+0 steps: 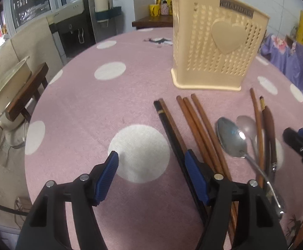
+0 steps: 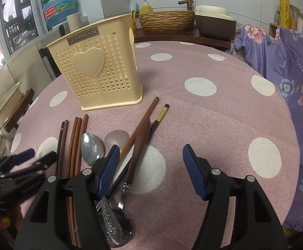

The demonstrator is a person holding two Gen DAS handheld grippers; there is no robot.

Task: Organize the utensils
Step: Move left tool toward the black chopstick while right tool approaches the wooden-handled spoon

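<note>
The table (image 1: 78, 108) is wearing a pink cloth with white dots. The cream utensil holder (image 1: 216, 41) is standing upright at the far side of it, with a raised heart on its perforated front wall. The utensils are lying loose on the cloth in front of the holder, near it but apart from it.

The left gripper (image 1: 151, 158) is pointing down at the cloth. Its jaws are standing partly open and are gripping nothing; only a white dot is lying between them. Its right finger (image 1: 195, 173) is sitting over the black chopstick (image 1: 162, 116), which is lying beside a brown chopstick (image 1: 170, 118). Three more brown chopsticks (image 1: 195, 120) are lying just to the right, then the metal spoon (image 1: 230, 139).

The right gripper (image 2: 149, 162) is also standing partly open with nothing gripped. The wooden-handled utensil (image 2: 139, 145) is lying below the gap, near the left finger (image 2: 107, 170). Whether that finger is touching the spoon beneath it cannot be determined.
</note>
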